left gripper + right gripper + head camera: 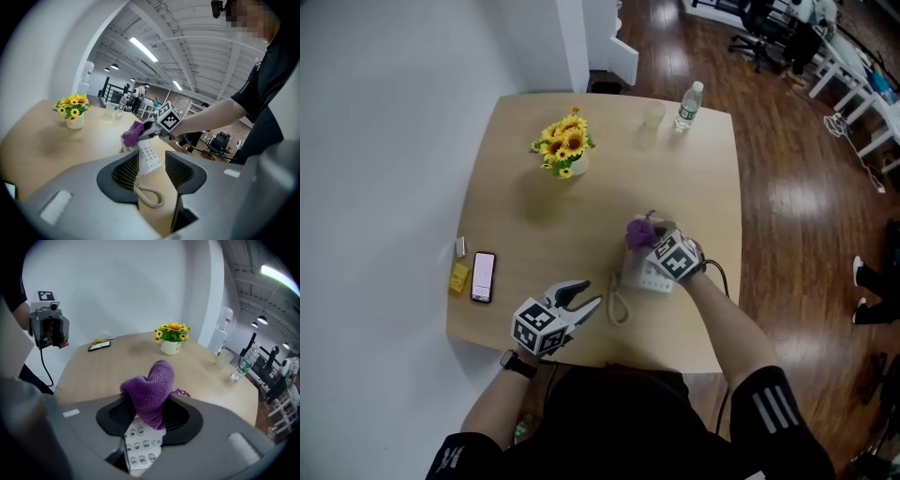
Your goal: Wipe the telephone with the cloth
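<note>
A white telephone lies near the table's front edge, with its coiled cord looping out to its left. My right gripper is shut on a purple cloth, which it holds over the phone's far end. In the right gripper view the cloth bulges up from between the jaws above the keypad. My left gripper hovers left of the cord, open with nothing between its fingers. The left gripper view looks past the jaws at the keypad, the cord and the cloth.
A vase of sunflowers stands at the back of the table, with a clear cup and a water bottle at the back right. A smartphone, a yellow item and a small white item lie at the left edge.
</note>
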`<state>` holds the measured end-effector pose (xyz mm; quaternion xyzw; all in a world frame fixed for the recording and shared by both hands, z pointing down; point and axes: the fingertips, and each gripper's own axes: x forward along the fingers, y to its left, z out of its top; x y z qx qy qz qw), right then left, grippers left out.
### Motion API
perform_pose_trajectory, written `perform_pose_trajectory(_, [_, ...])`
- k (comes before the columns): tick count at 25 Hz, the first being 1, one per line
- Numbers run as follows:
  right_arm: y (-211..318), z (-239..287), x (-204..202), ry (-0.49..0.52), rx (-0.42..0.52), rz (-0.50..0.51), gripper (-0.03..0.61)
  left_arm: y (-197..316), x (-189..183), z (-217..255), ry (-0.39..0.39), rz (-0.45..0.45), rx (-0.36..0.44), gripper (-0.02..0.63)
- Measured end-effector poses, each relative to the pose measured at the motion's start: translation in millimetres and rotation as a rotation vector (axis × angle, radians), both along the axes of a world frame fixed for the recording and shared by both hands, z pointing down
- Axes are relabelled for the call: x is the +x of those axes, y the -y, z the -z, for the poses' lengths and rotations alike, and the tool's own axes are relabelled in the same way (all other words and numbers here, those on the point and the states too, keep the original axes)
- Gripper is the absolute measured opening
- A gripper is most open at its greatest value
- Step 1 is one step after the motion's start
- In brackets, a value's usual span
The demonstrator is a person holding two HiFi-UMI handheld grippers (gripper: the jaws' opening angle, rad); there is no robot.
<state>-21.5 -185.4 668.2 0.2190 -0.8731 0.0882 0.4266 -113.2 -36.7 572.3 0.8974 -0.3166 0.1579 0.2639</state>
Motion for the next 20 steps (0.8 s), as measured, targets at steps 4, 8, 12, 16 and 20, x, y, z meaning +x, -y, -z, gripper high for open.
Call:
perform_pose_trajectory(4, [-36, -3, -4, 0.008, -0.009, 0.056, 0.158, 3, 7, 1, -0.011, -0.011, -0.005, 0.17])
perform_pose_trajectory(8, [-75, -13, -14, -0.054, 0.013, 0.17, 0.158, 7, 9, -3, -0.008, -0.015, -0.001, 0.17])
perform_pose_trajectory(12, [-116, -32, -23, -0.136, 0.034, 0.306, 0.158, 9, 11, -8, -0.013, -0.014, -0.022, 0.17])
perform_pose_trajectory(16, [-147, -50, -26, -0.165, 0.014, 0.368, 0.158, 9, 10, -12, -0.005, -0.014, -0.04, 0.17])
perform_pose_trajectory(20, [-171, -67, -22, -0.154, -0.07, 0.373, 0.158, 12, 10, -18, 0.007, -0.012, -0.056, 0.17])
